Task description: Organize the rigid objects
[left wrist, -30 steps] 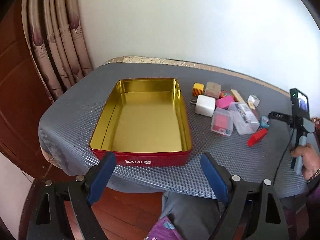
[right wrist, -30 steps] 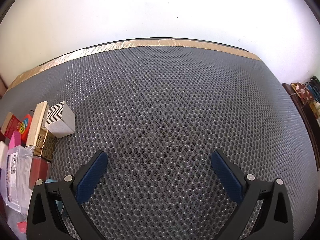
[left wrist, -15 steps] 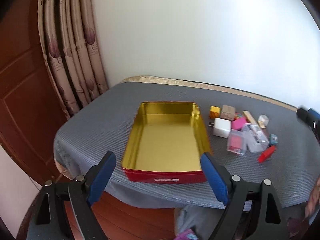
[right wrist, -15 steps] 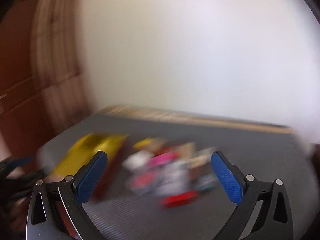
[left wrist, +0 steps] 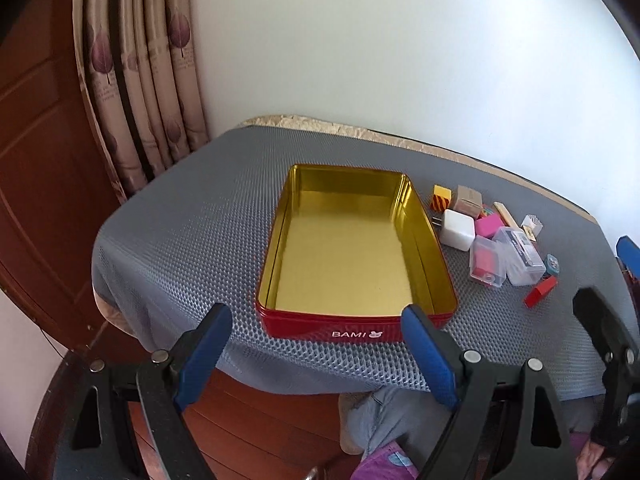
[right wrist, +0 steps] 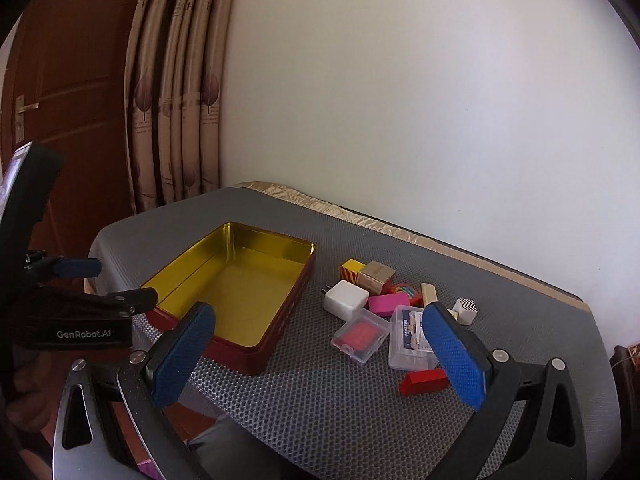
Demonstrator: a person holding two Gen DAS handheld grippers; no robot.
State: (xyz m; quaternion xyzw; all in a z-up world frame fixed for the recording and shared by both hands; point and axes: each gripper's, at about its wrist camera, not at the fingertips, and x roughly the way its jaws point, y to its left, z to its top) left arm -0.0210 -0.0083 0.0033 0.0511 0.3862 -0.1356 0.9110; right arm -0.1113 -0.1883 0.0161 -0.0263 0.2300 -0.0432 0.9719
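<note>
An empty red tin with a gold inside [left wrist: 348, 246] [right wrist: 236, 284] lies on the grey mat. To its right is a cluster of small items: a white charger cube [left wrist: 457, 229] [right wrist: 346, 300], a pink block [left wrist: 489, 225] [right wrist: 389, 304], clear plastic boxes [left wrist: 520, 256] [right wrist: 362, 334], a red block [left wrist: 540, 291] [right wrist: 423, 381], a yellow striped cube [left wrist: 441, 197] [right wrist: 352, 271] and a tan box [left wrist: 467, 200] [right wrist: 376, 277]. My left gripper [left wrist: 316, 354] is open and empty, held off the table's near edge. My right gripper [right wrist: 320, 360] is open and empty, above the mat near the cluster.
The round table [left wrist: 180, 216] stands against a white wall, with curtains [left wrist: 136, 80] and a wooden door [right wrist: 72, 80] at the left. A small zigzag-patterned cube [right wrist: 466, 310] lies at the cluster's far right. The person's lap shows below the table edge.
Both grippers have pulled back and up from the table. The right gripper swung left from bare mat to face the tin and the cluster. Nothing on the table moved.
</note>
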